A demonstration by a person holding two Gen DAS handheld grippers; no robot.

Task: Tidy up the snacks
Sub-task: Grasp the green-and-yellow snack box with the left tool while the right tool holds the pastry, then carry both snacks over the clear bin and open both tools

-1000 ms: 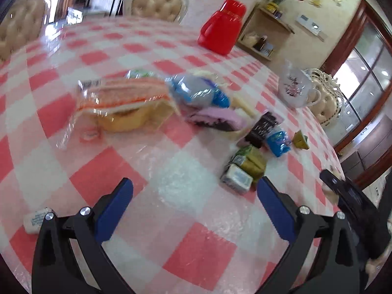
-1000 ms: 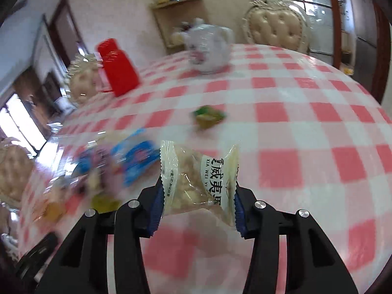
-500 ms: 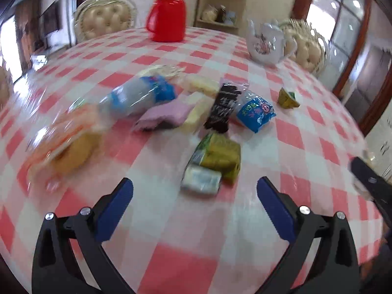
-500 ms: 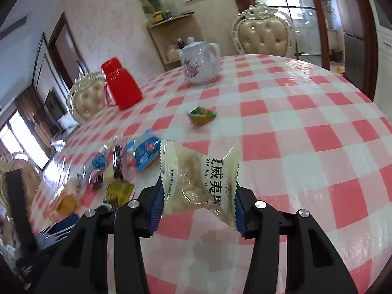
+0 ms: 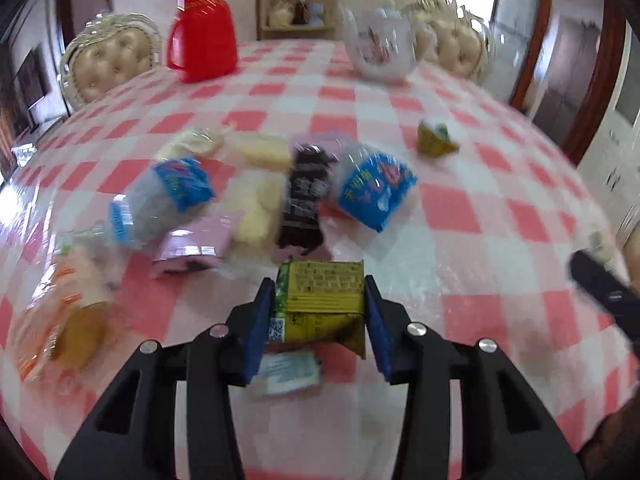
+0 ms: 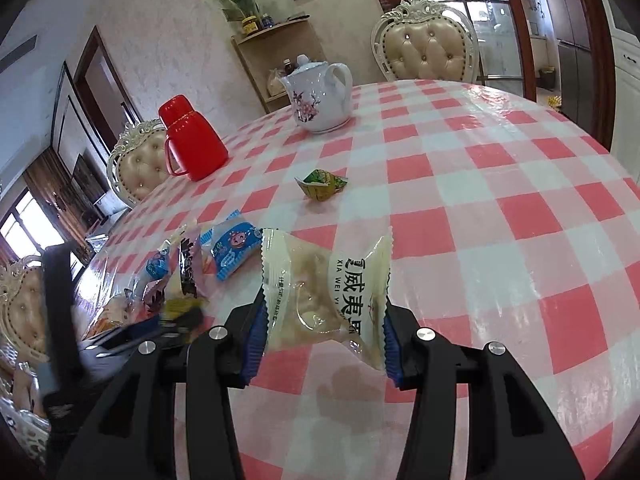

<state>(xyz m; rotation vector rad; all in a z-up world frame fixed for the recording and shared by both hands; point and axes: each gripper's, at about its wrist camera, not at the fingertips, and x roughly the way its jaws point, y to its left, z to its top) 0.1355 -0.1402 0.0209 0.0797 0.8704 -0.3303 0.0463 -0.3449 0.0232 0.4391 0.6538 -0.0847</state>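
On the red-and-white checked surface [image 5: 452,208], seen from the left wrist, the left gripper [image 5: 320,316] has its jaws closed to a narrow gap on a small olive-green foil snack packet [image 5: 322,300]. The blue pads press the packet's two short ends, so its long axis runs straight across from pad to pad. A white-labelled packet [image 5: 288,372] lies under and just behind it; whether the two touch cannot be told. Beyond the jaws the rest of the snacks lie in a loose, blurred heap: a dark brown wrapper [image 5: 304,196], a blue-and-white pouch [image 5: 372,188], a pink wrapper [image 5: 192,246], pale yellow packets [image 5: 256,208], a clear tube-shaped packet with blue bands [image 5: 160,204] and, at the left edge, an orange-striped clear bag [image 5: 68,320]. A small green-and-gold folded wrapper [image 5: 436,140] sits alone, well apart to the right of the heap. A red plastic jug [image 5: 202,28] and a white flowered teapot [image 5: 380,48] stand at the far side.

From the right wrist, the right gripper [image 6: 322,320] is closed on a clear pillow bag with green lettering [image 6: 324,288], gripped at its two sides and apparently raised off the surface, upright between the pads. The heap lies to its left, near; the lone folded wrapper [image 6: 322,184] lies ahead, nearer this hand than the left. With both hands loaded, I judge each packet must be set down before that stray can be fetched.
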